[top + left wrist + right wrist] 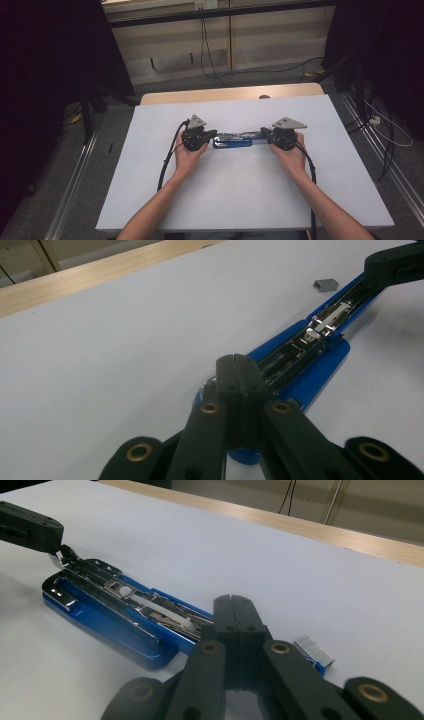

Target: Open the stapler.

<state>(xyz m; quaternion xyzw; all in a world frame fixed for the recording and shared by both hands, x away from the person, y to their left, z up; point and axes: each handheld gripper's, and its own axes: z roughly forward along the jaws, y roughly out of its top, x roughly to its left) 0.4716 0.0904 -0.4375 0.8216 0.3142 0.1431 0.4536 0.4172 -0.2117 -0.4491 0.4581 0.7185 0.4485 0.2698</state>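
A blue stapler [232,143] lies folded open on the white table [235,200], its metal staple channel [327,320] facing up. My left gripper [214,134] is at its left end with the jaws shut together, tips [237,361] resting over the blue base [322,367]. Shut as well, my right gripper [263,133] sits at the stapler's right end, tips [234,601] above the channel [150,607]. A small grey strip of staples [313,651] lies loose on the table beside the right gripper, also seen as the strip [325,285]. Nothing is visibly clamped between either pair of jaws.
A wooden table edge [230,93] runs along the far side of the white sheet. Beyond it are a floor with cables [260,72] and dark stands [92,100] to the left. Both forearms come in from the near edge.
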